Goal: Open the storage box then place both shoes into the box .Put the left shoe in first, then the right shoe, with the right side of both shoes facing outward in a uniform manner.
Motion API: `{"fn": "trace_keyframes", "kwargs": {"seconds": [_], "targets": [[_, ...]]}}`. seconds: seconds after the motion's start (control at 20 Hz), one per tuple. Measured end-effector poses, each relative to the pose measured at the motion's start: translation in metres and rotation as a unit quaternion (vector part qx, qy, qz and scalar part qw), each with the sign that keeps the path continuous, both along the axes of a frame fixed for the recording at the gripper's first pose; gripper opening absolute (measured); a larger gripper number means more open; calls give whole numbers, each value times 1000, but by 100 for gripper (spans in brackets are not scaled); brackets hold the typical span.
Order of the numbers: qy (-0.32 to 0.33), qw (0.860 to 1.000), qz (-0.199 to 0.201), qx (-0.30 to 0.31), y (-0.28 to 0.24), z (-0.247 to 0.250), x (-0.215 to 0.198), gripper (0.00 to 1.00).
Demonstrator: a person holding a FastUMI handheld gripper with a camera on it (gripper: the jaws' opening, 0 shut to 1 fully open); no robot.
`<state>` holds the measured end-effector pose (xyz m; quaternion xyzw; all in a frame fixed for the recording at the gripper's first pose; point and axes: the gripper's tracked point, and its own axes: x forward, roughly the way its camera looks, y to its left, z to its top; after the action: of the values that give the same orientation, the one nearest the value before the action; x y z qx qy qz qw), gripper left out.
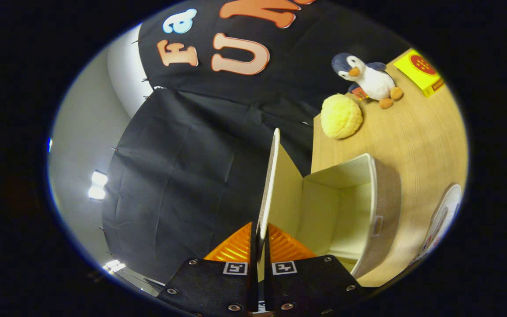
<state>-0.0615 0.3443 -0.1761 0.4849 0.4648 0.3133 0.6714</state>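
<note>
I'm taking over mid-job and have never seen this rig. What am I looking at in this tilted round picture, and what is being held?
There is no robot arm here: a person carries a pair of tongs by hand, and the camera rides on them, looking forward along their two fingers. The view is rolled sideways, so the wooden table looks tipped. The fingers are closed on the thin edge of the storage box's lid, holding it swung open. The box stands beside it with a pale, empty-looking inside. Beyond it on the table are a yellow fuzzy ball, a penguin plush and a yellow box. At the table's near edge lies part of what may be a shoe.
</note>
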Motion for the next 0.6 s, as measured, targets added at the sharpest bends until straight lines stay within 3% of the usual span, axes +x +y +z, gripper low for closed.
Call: {"fn": "trace_keyframes", "kwargs": {"seconds": [0.6], "targets": [[-28,998,45,-40,126,26,12,8]]}}
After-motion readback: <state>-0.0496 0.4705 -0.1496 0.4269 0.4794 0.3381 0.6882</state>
